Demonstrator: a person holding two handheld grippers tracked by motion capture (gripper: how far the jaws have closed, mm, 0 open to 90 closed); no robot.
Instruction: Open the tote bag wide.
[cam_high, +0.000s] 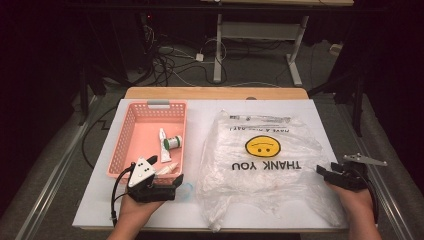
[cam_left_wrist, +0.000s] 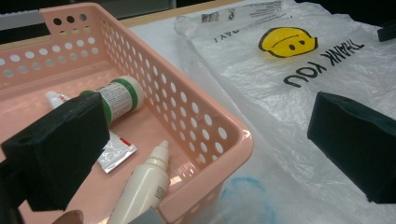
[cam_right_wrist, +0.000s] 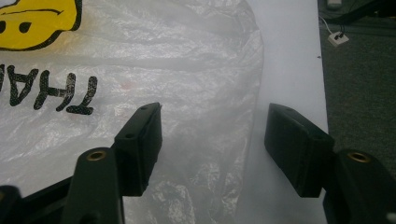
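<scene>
The bag (cam_high: 260, 165) lies flat at the table's centre; the right gripper (cam_right_wrist: 212, 144), at its three o'clock edge, straddles the edge with jaws apart, gripping nothing. The thin film could slide out unpinched. The left gripper (cam_left_wrist: 205, 140) gapes by the basket (cam_high: 120, 150), at nine o'clock

Table lit brightly from above, surroundings dark; close fingers (cam_left_wrist: 56, 156) slightly soft.

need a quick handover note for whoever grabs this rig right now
Left gripper: open, at the near corner of the pink basket, holding nothing.
Right gripper: open, its jaws astride the right edge of the plastic bag, not yet pinching it.
Tube, small jar and dropper bottle lie in the basket.
Done: nothing is gripped yet.
Left: probably grip the bag's edge, then handle the basket items.
</scene>
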